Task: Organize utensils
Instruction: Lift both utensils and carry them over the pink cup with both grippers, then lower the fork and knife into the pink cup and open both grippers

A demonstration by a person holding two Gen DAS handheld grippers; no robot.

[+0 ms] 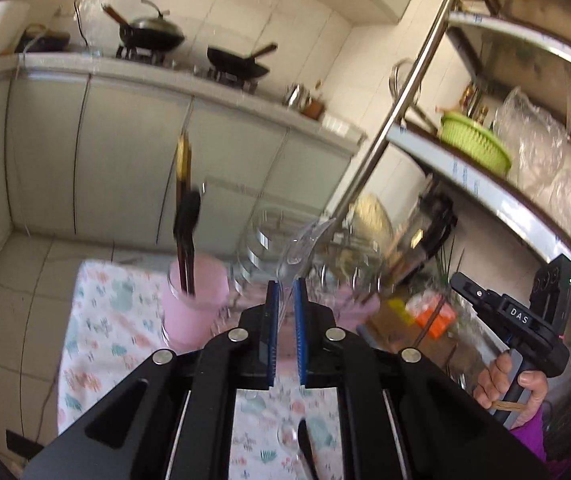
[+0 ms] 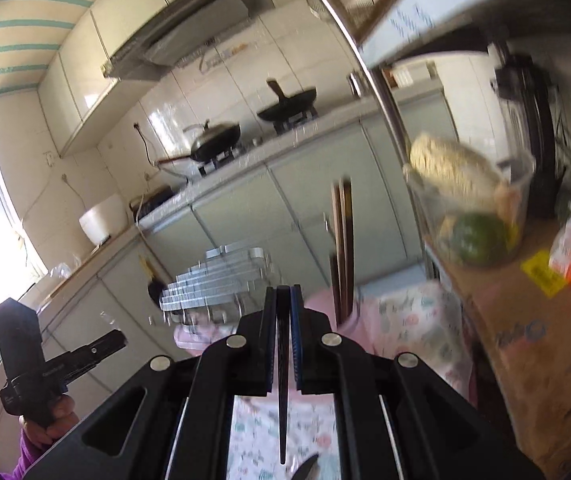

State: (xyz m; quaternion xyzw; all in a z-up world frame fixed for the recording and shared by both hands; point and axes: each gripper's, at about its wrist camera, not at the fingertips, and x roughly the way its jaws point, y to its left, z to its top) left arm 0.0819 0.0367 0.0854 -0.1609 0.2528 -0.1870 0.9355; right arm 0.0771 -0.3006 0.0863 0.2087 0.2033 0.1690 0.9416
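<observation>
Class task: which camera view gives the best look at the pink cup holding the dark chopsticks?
The left wrist view: the pink plastic cup shows its rim and side, with dark chopsticks standing in it. The right wrist view shows only a pink sliver behind the tongs.

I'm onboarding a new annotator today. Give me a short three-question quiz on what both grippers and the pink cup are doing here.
1. True or false: the left gripper is empty.
2. The right gripper grips: A) a dark chopstick B) a ladle C) a bowl.
3. Fill in: chopsticks already stand in the ____ cup.

Key: 1 false, it pinches a clear plastic spoon; 2 A; 3 pink.
</observation>
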